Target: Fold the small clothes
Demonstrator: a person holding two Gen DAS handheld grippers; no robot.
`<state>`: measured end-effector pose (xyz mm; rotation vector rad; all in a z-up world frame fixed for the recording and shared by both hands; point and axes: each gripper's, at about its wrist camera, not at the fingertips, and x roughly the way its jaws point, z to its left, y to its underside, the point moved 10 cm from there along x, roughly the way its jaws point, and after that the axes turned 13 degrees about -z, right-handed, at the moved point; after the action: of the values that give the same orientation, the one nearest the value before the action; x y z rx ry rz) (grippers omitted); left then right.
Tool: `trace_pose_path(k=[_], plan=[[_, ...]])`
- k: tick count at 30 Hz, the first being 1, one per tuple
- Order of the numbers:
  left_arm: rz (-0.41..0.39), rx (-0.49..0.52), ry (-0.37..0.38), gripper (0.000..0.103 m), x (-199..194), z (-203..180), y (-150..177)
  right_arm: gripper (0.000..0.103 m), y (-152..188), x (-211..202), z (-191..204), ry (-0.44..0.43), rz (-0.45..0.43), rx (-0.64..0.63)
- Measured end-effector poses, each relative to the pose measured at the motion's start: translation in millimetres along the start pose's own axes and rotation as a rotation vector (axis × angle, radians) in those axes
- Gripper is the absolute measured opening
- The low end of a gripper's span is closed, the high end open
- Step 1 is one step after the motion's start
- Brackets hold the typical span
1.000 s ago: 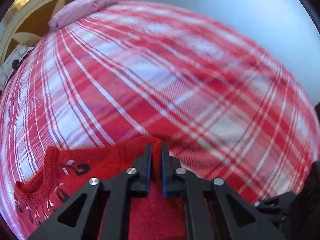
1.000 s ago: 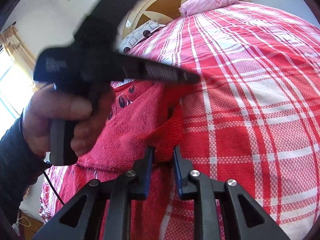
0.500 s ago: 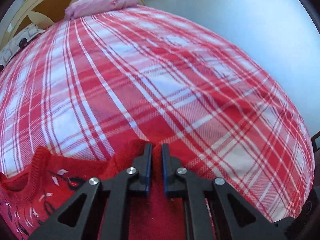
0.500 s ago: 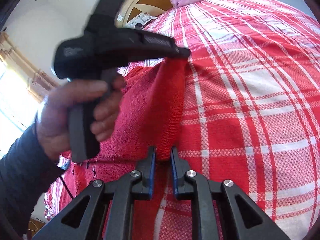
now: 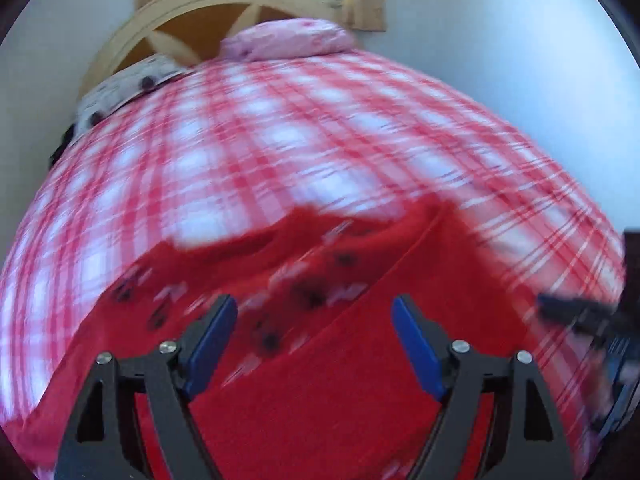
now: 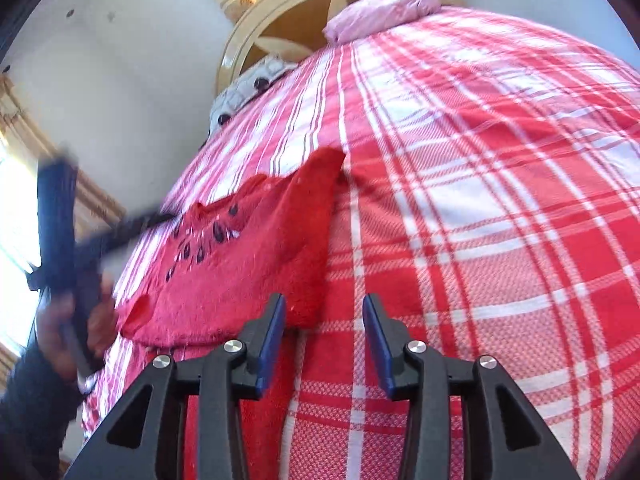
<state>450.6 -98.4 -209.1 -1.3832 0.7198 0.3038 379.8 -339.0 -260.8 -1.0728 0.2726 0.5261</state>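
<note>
Two grippers are seen, both with fingers spread and nothing held: the left gripper (image 5: 314, 334) above one red knitted sweater (image 5: 344, 380), the right gripper (image 6: 324, 330) just beside its folded edge. The sweater (image 6: 248, 264), red with dark and white motifs, is laid flat on the red-and-white plaid bedspread (image 6: 480, 200), one side folded over. Two pillows are seen beyond: one pink (image 5: 288, 40), one white, dark-spotted (image 5: 120, 88), against one arched wooden headboard (image 5: 192, 12).

Left gripper (image 5: 314, 330) and right gripper (image 6: 324, 330) jaws spread, empty.
</note>
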Motion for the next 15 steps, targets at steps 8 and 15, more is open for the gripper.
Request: trace_pose_path(k=[8,15], plan=[[0.072,-0.205,-0.234,0.081,-47.8,146.1,95.2,0.041,13.2,-2.7,44.9,-0.025,-0.079,-0.234],[0.067,-0.342,-0.118,0.059,-35.6,125.5,106.4,0.042,9.5,-5.8,26.6,-0.003,-0.106,-0.119]])
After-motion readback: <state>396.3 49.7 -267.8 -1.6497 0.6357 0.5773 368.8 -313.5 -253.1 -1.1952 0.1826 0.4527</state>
